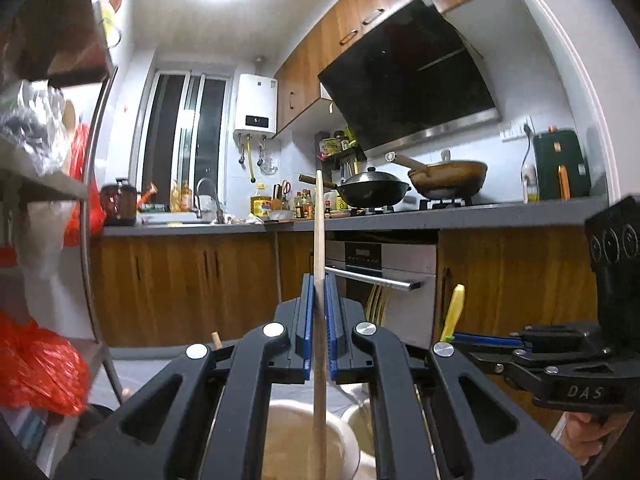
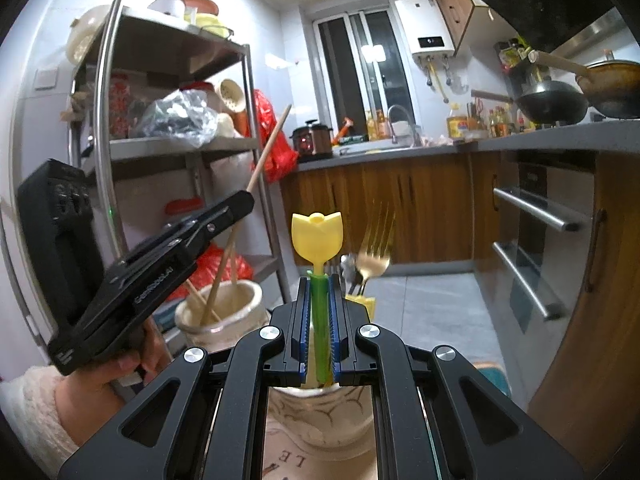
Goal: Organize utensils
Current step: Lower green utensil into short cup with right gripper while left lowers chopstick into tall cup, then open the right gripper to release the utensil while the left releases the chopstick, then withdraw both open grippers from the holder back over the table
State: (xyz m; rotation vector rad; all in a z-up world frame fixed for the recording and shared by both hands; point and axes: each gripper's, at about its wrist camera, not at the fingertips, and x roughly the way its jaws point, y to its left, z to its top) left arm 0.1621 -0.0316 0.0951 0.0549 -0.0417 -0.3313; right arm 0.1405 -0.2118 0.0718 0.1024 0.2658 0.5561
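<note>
I have a chopstick pinched in the left gripper, the blue pads closed tight on its shaft about midway, with its lower end over the left pot just below. It is a thin wooden rod: light, stiff, smooth, so it can pivot or slide in the pads if I tilt fast. Holding it mid-shaft looks right to me.

Right of that pot, the right gripper clamps the green stem of a tulip utensil (what its lower end is I cannot tell), upright over a patterned pot. Plastic, light, a little slick; the stem is the place to hold it, not the yellow head.

Beyond the patterned pot stand forks in a yellow holder. More chopsticks lean in the left pot.
</note>
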